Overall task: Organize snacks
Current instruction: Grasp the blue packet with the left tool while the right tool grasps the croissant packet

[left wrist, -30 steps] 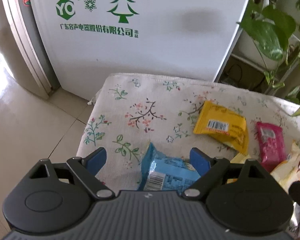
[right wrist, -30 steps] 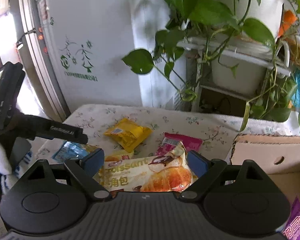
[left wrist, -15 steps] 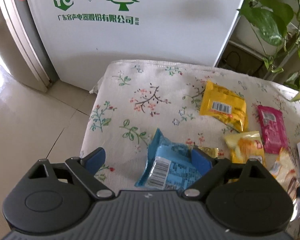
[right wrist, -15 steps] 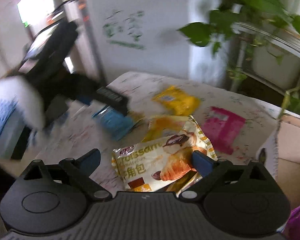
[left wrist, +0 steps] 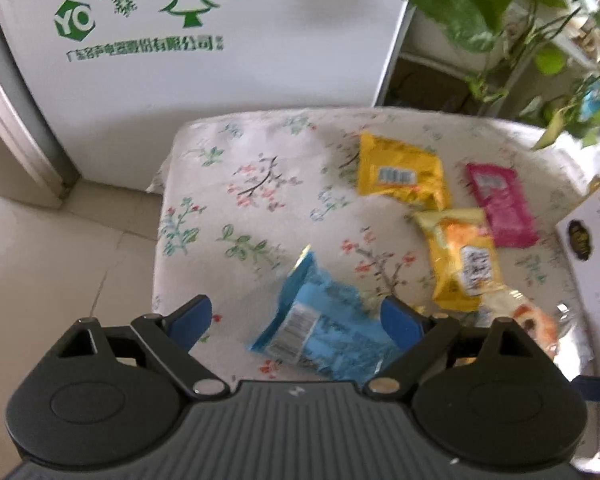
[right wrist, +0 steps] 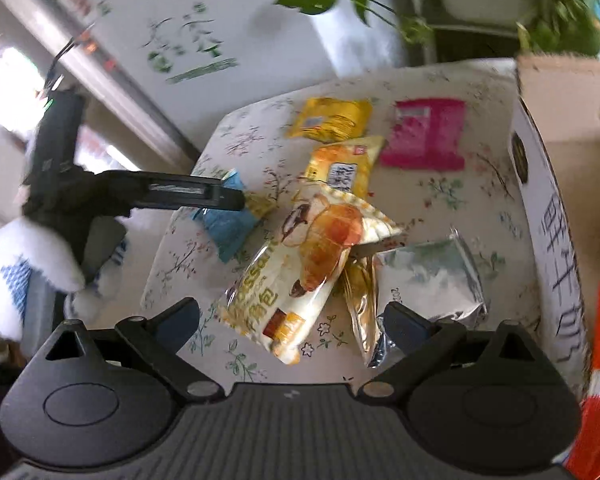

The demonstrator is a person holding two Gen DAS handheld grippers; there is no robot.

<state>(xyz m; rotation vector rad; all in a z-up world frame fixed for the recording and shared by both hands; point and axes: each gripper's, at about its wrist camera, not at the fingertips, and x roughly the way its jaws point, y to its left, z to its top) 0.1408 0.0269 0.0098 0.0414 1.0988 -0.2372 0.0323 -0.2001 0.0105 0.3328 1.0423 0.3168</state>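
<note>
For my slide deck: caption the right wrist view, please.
Open right gripper above croissant packet on floral tablecloth.

white cabinet: green "YO" logo above Chinese characters
croissant packet: "roissant", "角包"
cardboard box: large dark Chinese characters, unclear

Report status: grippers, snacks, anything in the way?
Left gripper open over blue packet. Right gripper open over croissant pack, not gripped. Silver packet crowds right finger.

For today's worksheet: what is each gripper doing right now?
Left gripper: open, blue packet between its fingers.
Right gripper: open, over croissant packet.
</note>
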